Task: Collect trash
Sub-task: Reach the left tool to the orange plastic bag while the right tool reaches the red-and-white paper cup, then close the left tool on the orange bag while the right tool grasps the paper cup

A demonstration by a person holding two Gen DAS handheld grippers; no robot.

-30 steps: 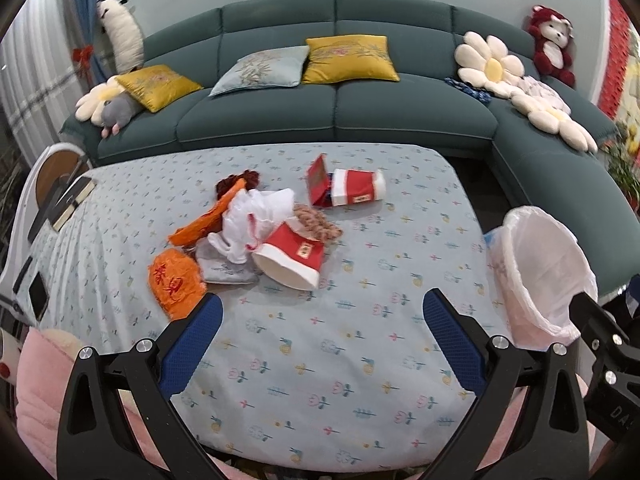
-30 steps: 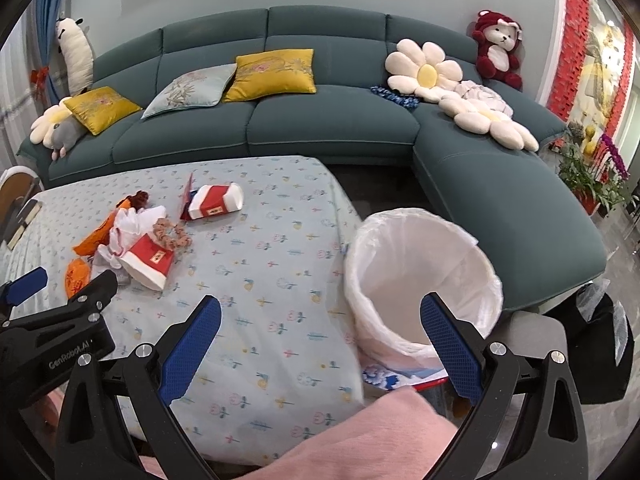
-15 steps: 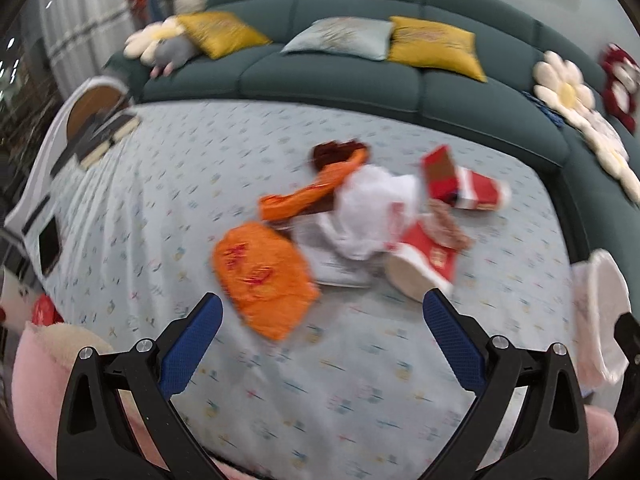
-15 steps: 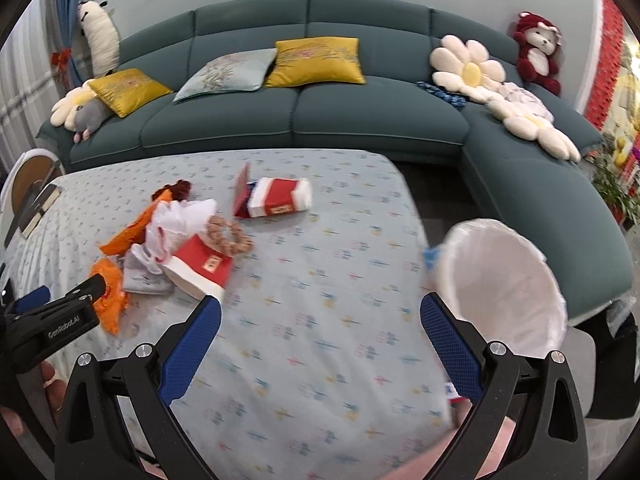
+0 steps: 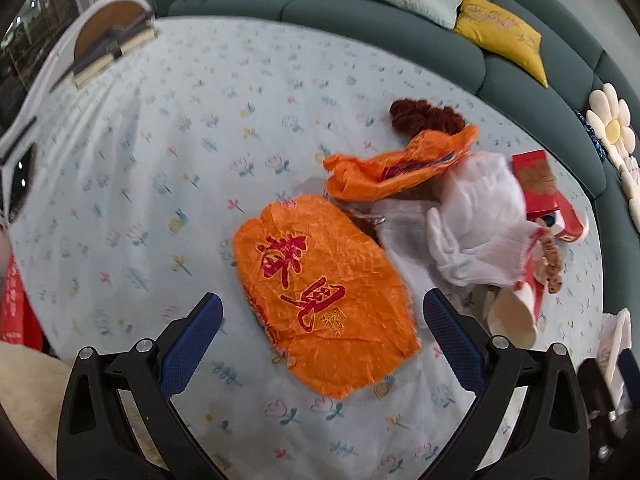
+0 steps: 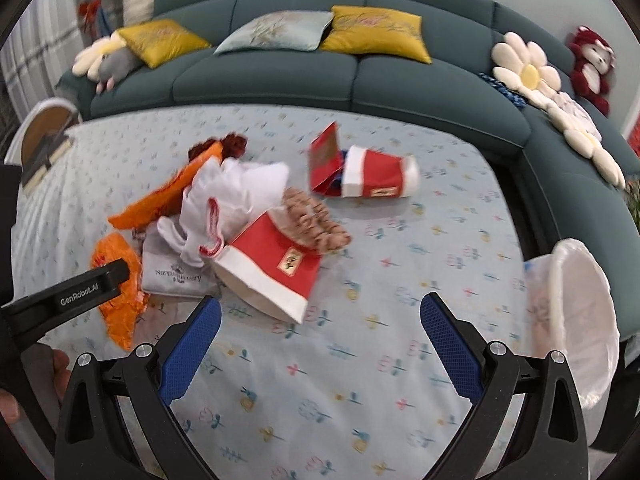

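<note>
A pile of trash lies on the flowered tablecloth [image 5: 160, 152]. A flat orange wrapper with red characters [image 5: 324, 296] lies nearest, between the fingers of my open left gripper [image 5: 322, 334], which hovers just above it. Behind it are a crumpled orange wrapper [image 5: 400, 168], a white plastic bag [image 5: 476, 220] and a red paper cup [image 5: 516, 312]. In the right wrist view my open, empty right gripper [image 6: 320, 340] is just short of that red cup [image 6: 272, 268]. A second red cup [image 6: 380, 178] lies further back. The white-lined trash bin [image 6: 576, 320] stands at the table's right edge.
A teal sofa [image 6: 320, 76] with yellow cushions [image 6: 372, 32] and plush toys wraps around the far and right sides. A grey pouch [image 6: 172, 276] and a brown scrunchie [image 6: 316, 220] lie in the pile. Books [image 5: 108, 52] sit at the far left edge.
My left gripper has moved forward and down to the left, closing in over the flat orange wrapper. My right gripper has swung left from the bin toward the red cup.
</note>
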